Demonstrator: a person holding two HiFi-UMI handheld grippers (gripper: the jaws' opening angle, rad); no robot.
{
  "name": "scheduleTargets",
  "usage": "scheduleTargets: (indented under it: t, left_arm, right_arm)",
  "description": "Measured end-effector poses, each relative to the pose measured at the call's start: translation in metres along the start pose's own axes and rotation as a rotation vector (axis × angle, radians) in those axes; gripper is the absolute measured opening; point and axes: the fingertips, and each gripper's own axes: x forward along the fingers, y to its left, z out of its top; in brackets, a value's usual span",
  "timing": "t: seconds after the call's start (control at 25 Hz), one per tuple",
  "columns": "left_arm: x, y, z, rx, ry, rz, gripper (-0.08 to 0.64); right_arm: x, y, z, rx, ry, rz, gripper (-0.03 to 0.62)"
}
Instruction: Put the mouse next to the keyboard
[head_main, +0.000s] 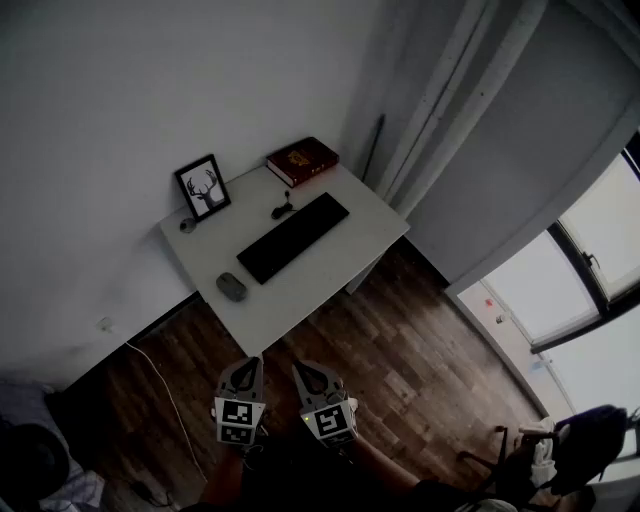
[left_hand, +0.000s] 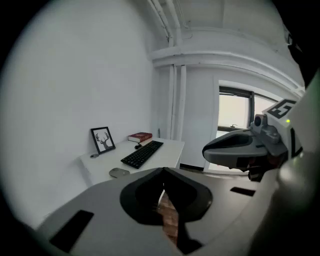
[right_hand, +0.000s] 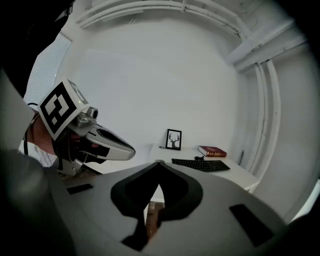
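**Mouse on table, tongs shut and empty**

A small grey mouse (head_main: 232, 287) lies on the white table (head_main: 330, 275), just off the black keyboard's (head_main: 293, 237) short end, at the keyboard's 7 o'clock in the head view. I judge it light, hard-shelled and smooth, so it could slip; I would pinch it low across its long sides. My left tongs (head_main: 248, 364) and right tongs (head_main: 302, 368) hang at 6 o'clock, well short of the table, jaws closed on nothing.
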Motion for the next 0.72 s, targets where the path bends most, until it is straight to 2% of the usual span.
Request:
scheduleTargets:
  t: [0.12,0.28,0.4,0.48,0.72]
  left_arm:
    - [0.012,-0.015,0.003,-0.027,0.017,-0.035,0.003]
    - [0.02,-0.05,0.006,0.016,0.094,-0.078,0.003]
    - [0.047,-0.069,0.045,0.028,0.037,-0.079,0.003]
    - [0.061,-0.072,0.058,0.018,0.019,-0.068,0.003]
    - [0.073,-0.094,0.028,0.02,0.129,-0.106,0.003]
  right_arm:
    - [0.008,-0.023,-0.006,0.022,-0.026,-0.011,0.02]
    - [-0.001,-0.05,-0.007,0.034,-0.032,-0.031,0.02]
    - [-0.002,-0.093,0.003,0.056,-0.07,-0.026,0.02]
    - [0.002,-0.109,0.007,0.075,-0.071,-0.007,0.02]
    - [0.01,-0.121,-0.021,0.116,-0.045,0.029,0.02]
